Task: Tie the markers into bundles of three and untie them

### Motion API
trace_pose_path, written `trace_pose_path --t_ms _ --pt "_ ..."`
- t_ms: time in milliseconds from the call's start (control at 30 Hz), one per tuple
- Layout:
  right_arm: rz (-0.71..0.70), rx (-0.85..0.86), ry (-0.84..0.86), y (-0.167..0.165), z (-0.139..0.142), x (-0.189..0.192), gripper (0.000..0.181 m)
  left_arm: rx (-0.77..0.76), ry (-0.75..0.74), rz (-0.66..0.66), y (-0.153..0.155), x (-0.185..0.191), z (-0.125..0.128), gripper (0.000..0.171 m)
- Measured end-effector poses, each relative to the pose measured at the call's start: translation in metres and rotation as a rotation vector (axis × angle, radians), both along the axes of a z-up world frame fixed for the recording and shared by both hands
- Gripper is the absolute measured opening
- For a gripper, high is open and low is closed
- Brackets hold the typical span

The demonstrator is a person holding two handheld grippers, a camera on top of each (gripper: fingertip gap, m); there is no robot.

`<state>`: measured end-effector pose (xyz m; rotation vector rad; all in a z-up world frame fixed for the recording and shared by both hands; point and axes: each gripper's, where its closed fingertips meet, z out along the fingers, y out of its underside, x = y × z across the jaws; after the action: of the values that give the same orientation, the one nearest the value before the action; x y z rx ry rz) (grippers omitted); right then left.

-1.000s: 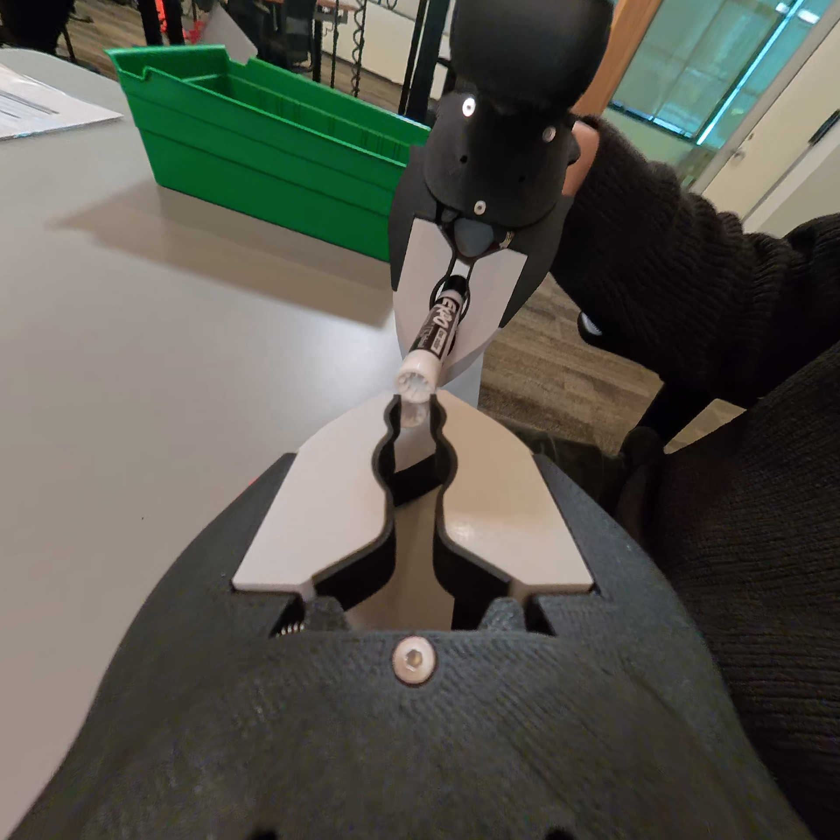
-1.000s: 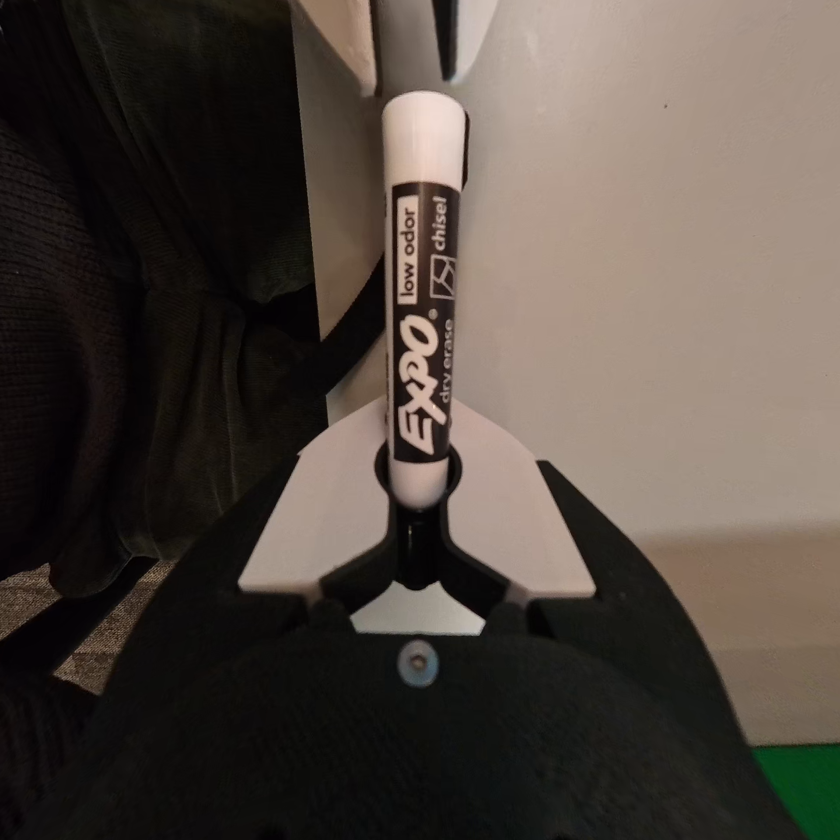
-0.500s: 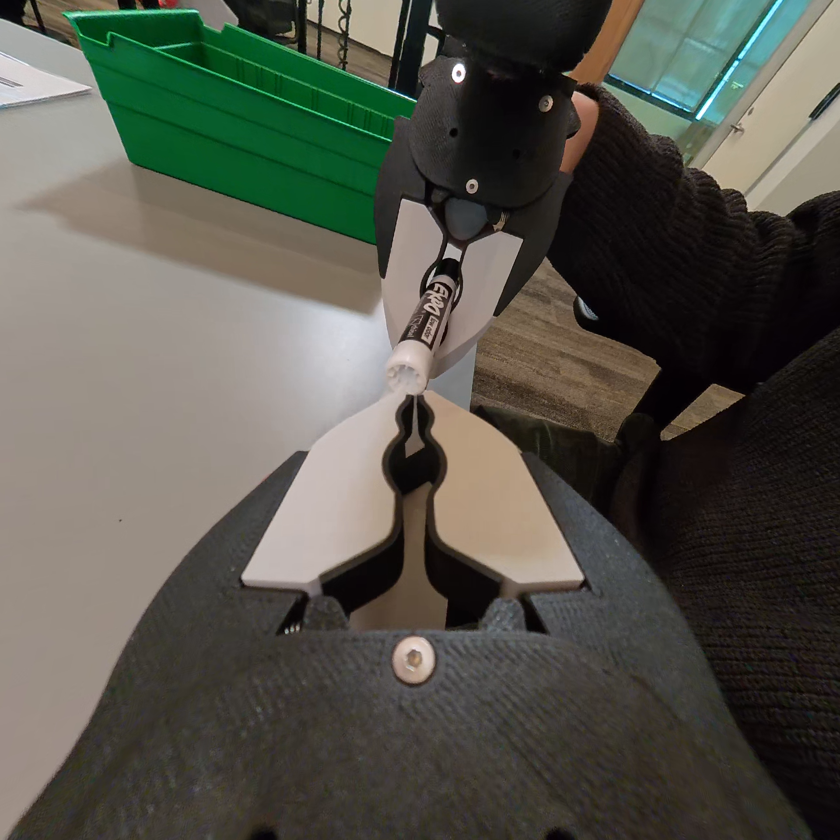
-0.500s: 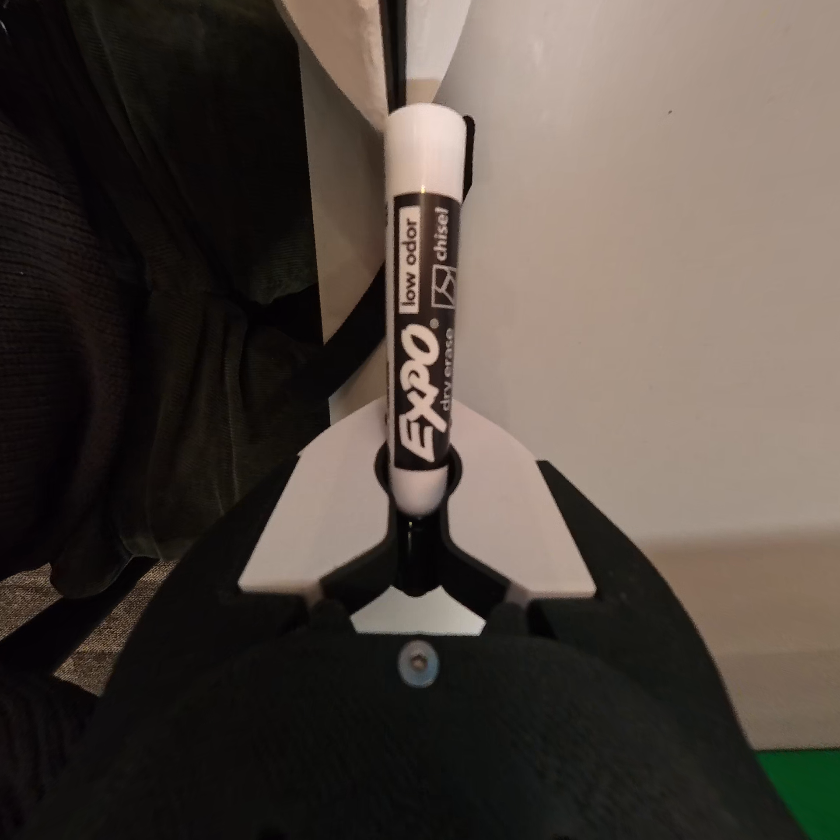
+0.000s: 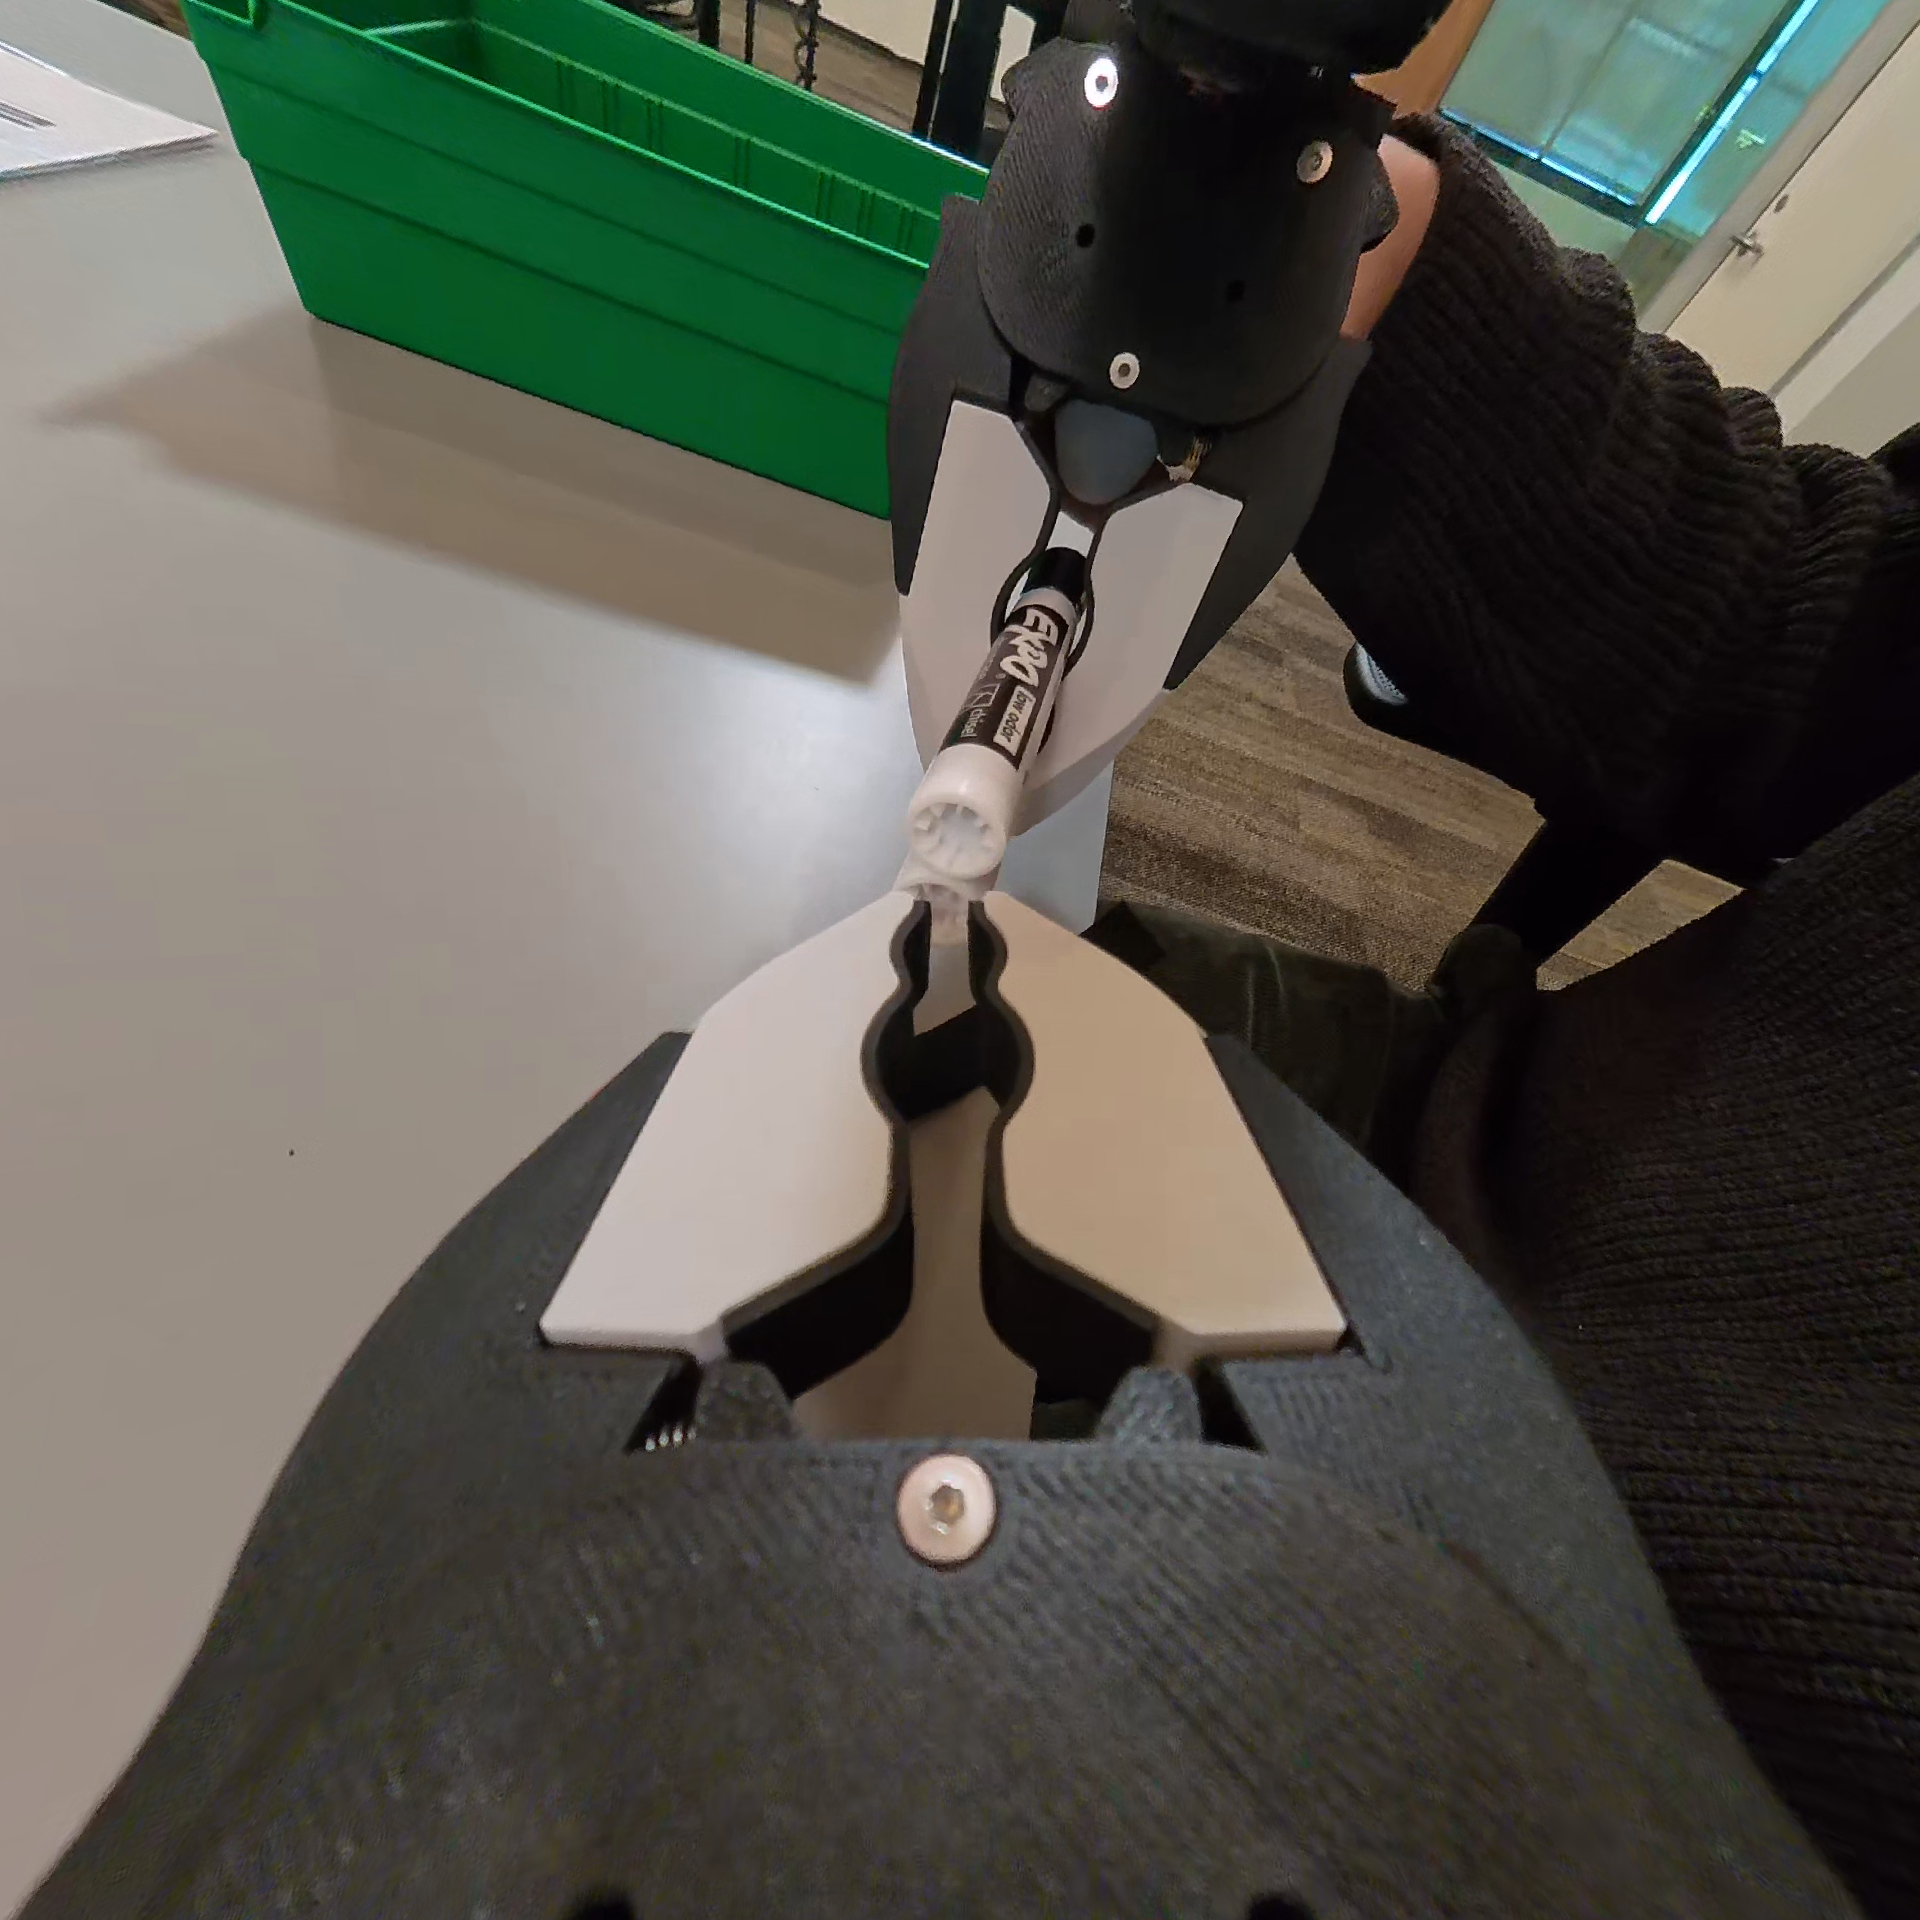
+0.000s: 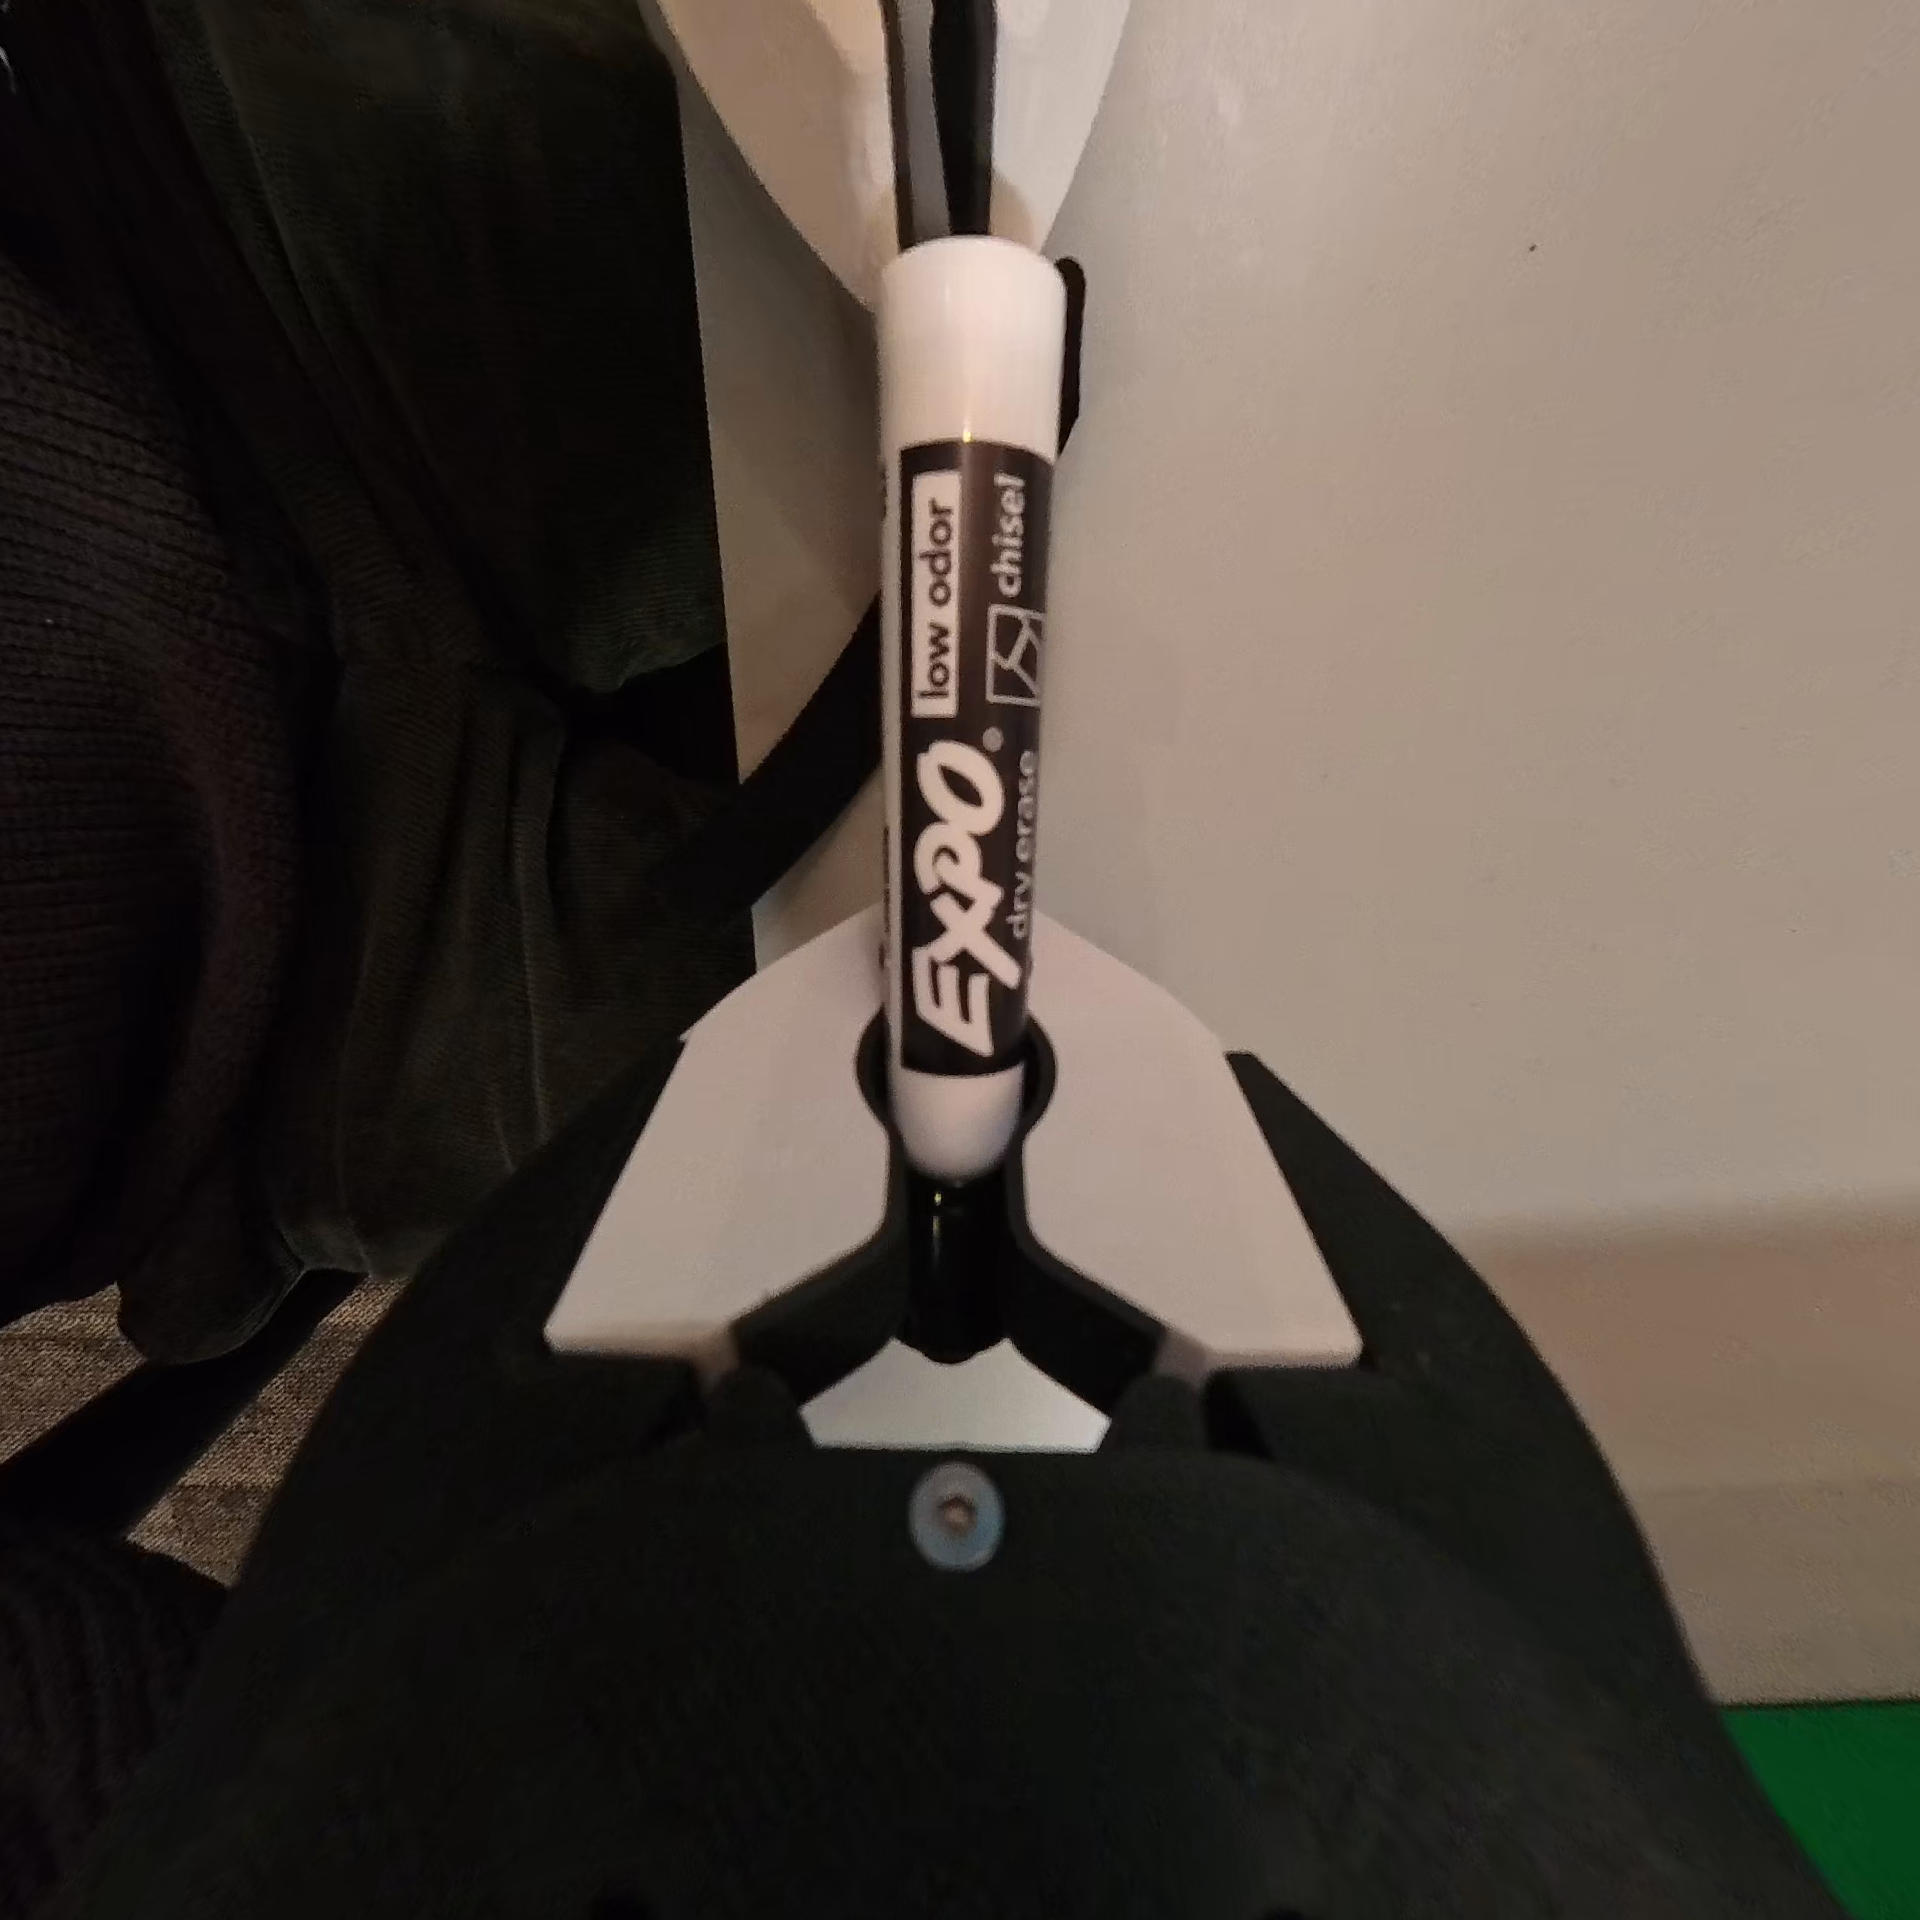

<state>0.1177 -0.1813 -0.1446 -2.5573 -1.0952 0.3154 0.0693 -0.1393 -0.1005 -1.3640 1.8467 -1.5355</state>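
My right gripper (image 6: 961, 935) is shut on a white marker with a black label (image 6: 971, 623), which points away from it along the table edge. A second marker shows as a sliver behind it (image 6: 1070, 343). In the left wrist view the right gripper (image 5: 1013, 748) faces me, with the marker (image 5: 997, 707) sticking out toward my left gripper (image 5: 945, 920). The left jaws stand close, with a narrow slit between them. The ribbed end of the lower marker (image 5: 940, 891) sits between their tips. The left gripper (image 6: 961, 208) shows at the top of the right wrist view, just beyond the marker's end.
A green bin (image 5: 582, 239) stands at the back of the grey table (image 5: 364, 779), with a sheet of paper (image 5: 73, 135) at the far left. A person's dark sleeve (image 5: 1558, 520) fills the right. A black strap (image 6: 810, 779) crosses the table's side face.
The two grippers have come closer, and the left fingertips now reach the markers' ends. The left jaws narrowed half a second ago and now stand slightly wider. The right grip is unchanged.
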Motion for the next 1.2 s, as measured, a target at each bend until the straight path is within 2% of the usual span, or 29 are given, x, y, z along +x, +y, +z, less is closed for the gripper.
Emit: trace_pose_path --t_ms 133,467,800,967,1100,1200 --pt "-0.005 -0.005 -0.006 -0.001 -0.001 0.001 0.015 -0.002 0.005 0.007 0.001 0.000 -0.001 0.011" --pt "-0.008 -0.013 -0.019 -0.002 -0.002 0.003 0.014 0.032 0.039 0.022 0.001 0.003 -0.009 0.035" --pt "-0.007 -0.017 -0.026 -0.002 -0.004 0.003 0.015 0.056 0.063 0.014 -0.001 0.002 -0.015 0.044" --pt "-0.005 -0.005 -0.036 -0.001 -0.004 0.003 0.014 0.041 0.135 -0.047 -0.010 -0.004 -0.021 0.049" --pt "0.005 0.033 -0.057 0.004 -0.003 0.003 0.014 0.079 0.209 -0.044 -0.005 -0.008 -0.033 0.056" --pt "0.015 0.051 -0.064 0.006 -0.003 0.001 0.014 0.006 0.279 -0.013 0.002 -0.012 -0.035 0.061"
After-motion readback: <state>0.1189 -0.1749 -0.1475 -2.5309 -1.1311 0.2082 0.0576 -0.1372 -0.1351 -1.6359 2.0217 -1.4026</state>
